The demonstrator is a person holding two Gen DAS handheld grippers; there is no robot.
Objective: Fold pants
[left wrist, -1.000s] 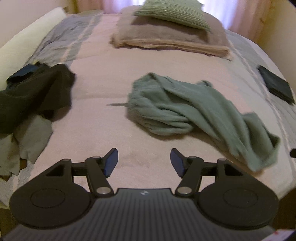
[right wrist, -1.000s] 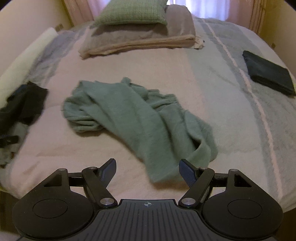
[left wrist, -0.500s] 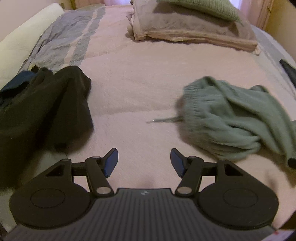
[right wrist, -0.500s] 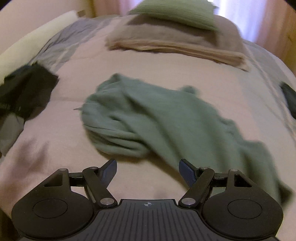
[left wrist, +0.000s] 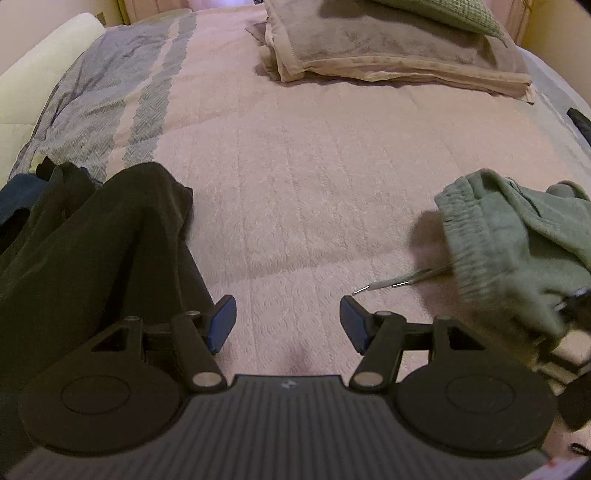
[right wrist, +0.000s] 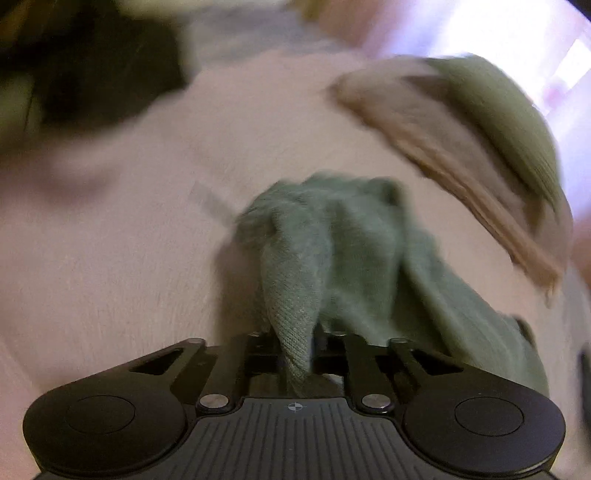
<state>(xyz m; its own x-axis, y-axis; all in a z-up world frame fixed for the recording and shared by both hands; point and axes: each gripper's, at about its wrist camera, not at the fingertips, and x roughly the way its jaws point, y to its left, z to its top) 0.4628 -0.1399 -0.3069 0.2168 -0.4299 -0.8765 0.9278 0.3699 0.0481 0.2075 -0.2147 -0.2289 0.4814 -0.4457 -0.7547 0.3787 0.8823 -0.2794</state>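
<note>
Crumpled sage-green knit pants (left wrist: 517,240) lie on the pink bedspread, at the right edge of the left wrist view, waistband toward me with a drawstring (left wrist: 402,282) trailing left. My left gripper (left wrist: 288,319) hovers open over bare bedspread, left of the pants and touching nothing. In the blurred right wrist view, my right gripper (right wrist: 297,345) is shut on a fold of the green pants (right wrist: 332,251), whose cloth drapes down between the fingers. The right tool's dark body (left wrist: 569,332) shows at the pants' near edge.
A heap of black clothing (left wrist: 92,251) lies left of the left gripper. A folded beige blanket (left wrist: 388,48) with a green pillow (left wrist: 454,14) sits at the head of the bed. A white pillow (left wrist: 33,85) lies far left, a dark item (left wrist: 581,122) far right.
The left gripper has swung left, toward the black clothes, still open. The right gripper has moved in fast onto the green pants and shut on a fold of them.
</note>
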